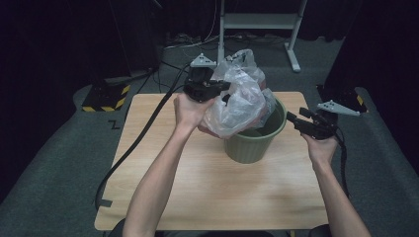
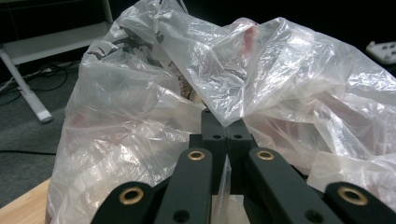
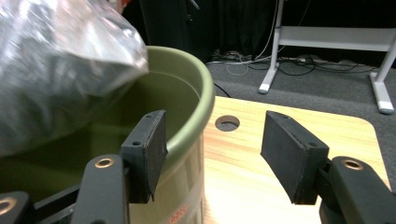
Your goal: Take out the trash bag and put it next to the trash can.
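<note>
On the wooden counter (image 1: pixel 207 187) a green bin (image 1: pixel 254 140) stands upright near the far right part, its open mouth facing up. A crumpled clear plastic bag (image 1: pixel 237 98) hangs over the bin's left rim, bulging upward and leftward, with its lower part dipping into the opening; its long axis runs roughly from the bin's mouth up toward the far side. The left gripper (image 1: pixel 217 86) is raised beside the bag, jaws pressed together on a fold of the film, which the left gripper view shows pinched between the black tips. The right gripper (image 1: pixel 296 120) is held just beside the bin's right rim, jaws apart with nothing between the pads; in the right gripper view one jaw sits inside the rim and the other outside it. A black cable (image 1: pixel 133 143) trails off the counter's left edge. Behind the counter stand a white frame (image 1: pixel 257 22) and a yellow-striped base (image 1: pixel 104 96) on grey floor. The bag hides much of the bin's interior, and reddish shapes inside the film are too blurred to identify.
</note>
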The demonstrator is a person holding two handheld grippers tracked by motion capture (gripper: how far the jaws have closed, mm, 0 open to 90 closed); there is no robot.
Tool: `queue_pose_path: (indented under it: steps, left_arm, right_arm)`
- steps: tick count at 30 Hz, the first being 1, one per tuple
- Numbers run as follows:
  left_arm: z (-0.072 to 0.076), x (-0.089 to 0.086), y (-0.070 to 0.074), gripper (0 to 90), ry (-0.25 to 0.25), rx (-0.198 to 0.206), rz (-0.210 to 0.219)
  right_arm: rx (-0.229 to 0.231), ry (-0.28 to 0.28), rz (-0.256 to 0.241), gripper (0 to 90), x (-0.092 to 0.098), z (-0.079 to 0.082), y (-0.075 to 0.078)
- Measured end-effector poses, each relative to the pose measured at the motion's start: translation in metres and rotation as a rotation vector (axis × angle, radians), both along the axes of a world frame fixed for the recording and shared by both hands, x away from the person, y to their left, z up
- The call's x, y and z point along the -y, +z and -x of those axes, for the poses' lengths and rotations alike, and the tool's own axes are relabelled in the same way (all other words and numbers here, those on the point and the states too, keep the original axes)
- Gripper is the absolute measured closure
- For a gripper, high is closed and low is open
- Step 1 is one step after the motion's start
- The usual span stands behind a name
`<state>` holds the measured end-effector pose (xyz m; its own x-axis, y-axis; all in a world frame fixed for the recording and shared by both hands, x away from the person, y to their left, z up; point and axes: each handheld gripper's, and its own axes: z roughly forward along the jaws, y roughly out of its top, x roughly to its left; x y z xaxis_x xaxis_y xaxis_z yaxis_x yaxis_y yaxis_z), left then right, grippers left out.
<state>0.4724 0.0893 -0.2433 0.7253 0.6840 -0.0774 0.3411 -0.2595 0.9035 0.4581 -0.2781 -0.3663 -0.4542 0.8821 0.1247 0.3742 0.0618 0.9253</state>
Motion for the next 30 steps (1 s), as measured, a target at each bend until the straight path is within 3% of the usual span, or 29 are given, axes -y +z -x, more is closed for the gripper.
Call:
queue_pose_path:
  steps: [19, 24, 25, 30]
  left_arm:
    - [0.014, -0.033, 0.020, 90.0, 0.029, 0.032, 0.043]
    - [0.019, -0.040, 0.024, 90.0, 0.036, 0.040, 0.038]
    - [0.020, -0.044, 0.026, 90.0, 0.039, 0.043, 0.040]
    - [0.022, -0.052, 0.027, 90.0, 0.050, 0.042, 0.057]
  right_arm:
    - [-0.064, -0.028, 0.052, 40.3, 0.012, 0.002, -0.037]
    - [-0.090, -0.063, 0.104, 40.2, 0.016, -0.003, -0.057]
    - [-0.118, -0.075, 0.113, 40.2, 0.017, -0.006, -0.066]
    - [-0.164, -0.080, 0.129, 40.0, 0.017, -0.011, -0.081]
